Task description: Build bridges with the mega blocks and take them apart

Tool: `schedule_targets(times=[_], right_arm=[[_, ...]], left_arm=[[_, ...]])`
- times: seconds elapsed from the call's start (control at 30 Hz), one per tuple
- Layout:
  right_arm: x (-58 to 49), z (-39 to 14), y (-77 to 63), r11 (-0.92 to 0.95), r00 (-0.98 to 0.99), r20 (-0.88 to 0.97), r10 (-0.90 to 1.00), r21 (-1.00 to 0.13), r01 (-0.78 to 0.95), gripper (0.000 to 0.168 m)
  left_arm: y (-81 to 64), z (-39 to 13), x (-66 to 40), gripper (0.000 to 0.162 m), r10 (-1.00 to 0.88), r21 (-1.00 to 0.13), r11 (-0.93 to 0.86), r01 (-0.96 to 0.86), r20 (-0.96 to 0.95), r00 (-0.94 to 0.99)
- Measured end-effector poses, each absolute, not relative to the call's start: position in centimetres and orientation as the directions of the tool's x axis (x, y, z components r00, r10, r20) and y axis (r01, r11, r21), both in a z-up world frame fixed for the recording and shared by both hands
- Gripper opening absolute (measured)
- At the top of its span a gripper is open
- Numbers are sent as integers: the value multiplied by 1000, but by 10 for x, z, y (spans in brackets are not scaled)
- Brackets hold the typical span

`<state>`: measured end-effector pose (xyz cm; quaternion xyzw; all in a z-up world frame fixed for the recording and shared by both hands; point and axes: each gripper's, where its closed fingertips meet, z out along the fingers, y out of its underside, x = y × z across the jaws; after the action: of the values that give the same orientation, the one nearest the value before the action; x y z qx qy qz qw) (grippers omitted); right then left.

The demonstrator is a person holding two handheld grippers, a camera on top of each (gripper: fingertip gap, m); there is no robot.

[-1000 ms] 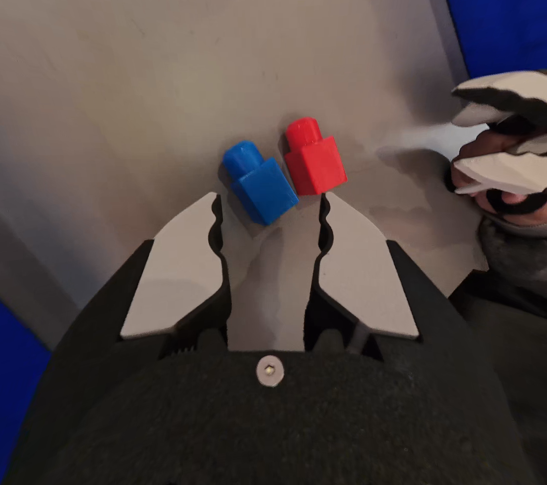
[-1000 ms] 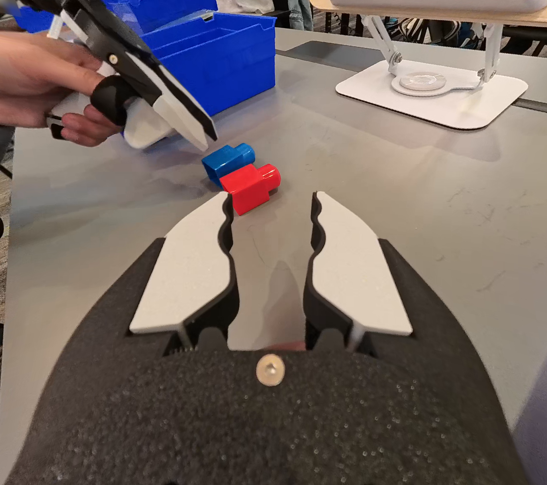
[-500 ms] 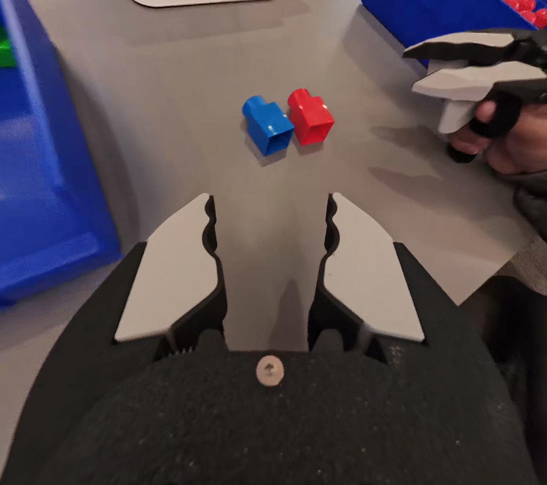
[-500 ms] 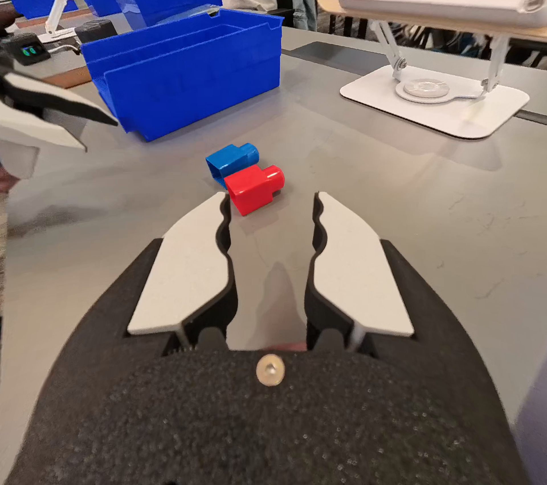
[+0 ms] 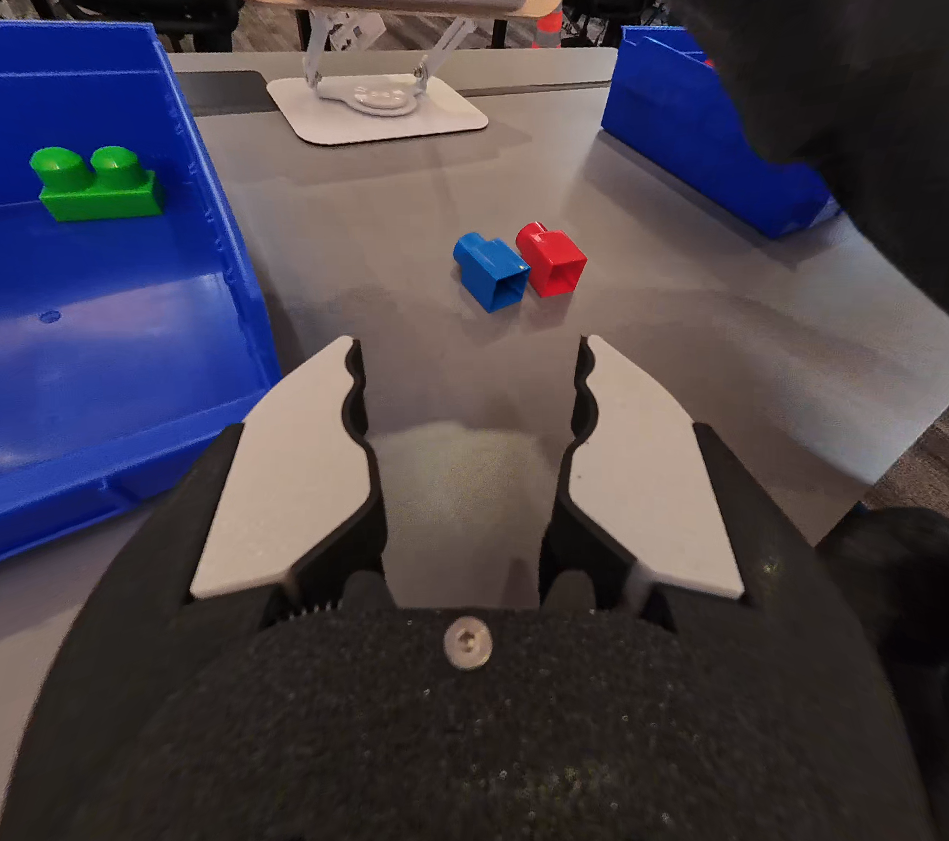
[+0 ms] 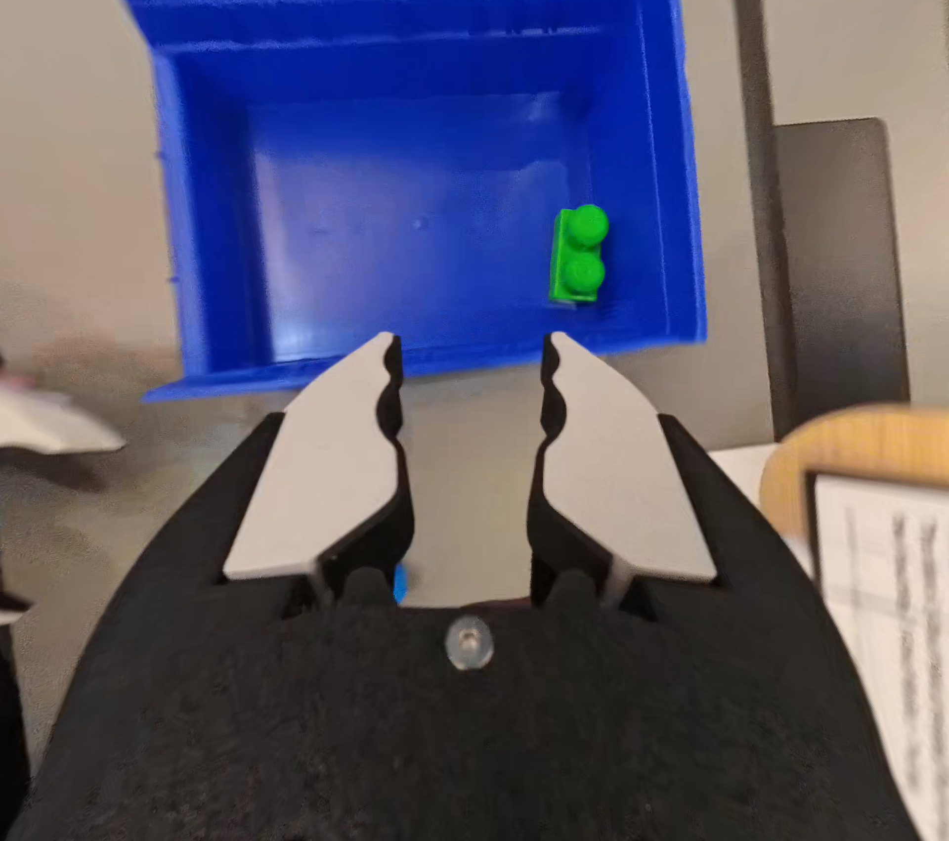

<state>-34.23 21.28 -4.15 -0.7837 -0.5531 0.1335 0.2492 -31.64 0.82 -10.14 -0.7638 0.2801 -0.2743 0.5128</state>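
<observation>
Left gripper [image 5: 470, 344] and right gripper [image 6: 470, 346] — jaws of both spread wide, empty, touching nothing.

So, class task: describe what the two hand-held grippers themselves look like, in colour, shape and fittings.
Both look alike. The left gripper and the right gripper each have two pale grey, flat, tapering fingers with black, wavy inner pads. The fingers sit in a rough, black, foam-like body with one silver screw at its centre. No cables show.
</observation>
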Motion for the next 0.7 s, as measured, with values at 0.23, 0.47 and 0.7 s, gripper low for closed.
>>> schedule_targets(times=[0.23,0.47,0.7], right_arm=[[-380,-119,289,-341,364,102,926,-187,921,48],[-380,-177,311,-385,371,171,913,51,922,39],[-397,-142,296,-301,308,189,932,-64,951,33]], left_arm=[[9,-112,-324,78,-703,-917,-326,-231,72,708],[0,-110,-322,77,-726,-913,-314,-262,53,685],[1,-122,-320,75,-725,-897,-307,-318,5,688]])
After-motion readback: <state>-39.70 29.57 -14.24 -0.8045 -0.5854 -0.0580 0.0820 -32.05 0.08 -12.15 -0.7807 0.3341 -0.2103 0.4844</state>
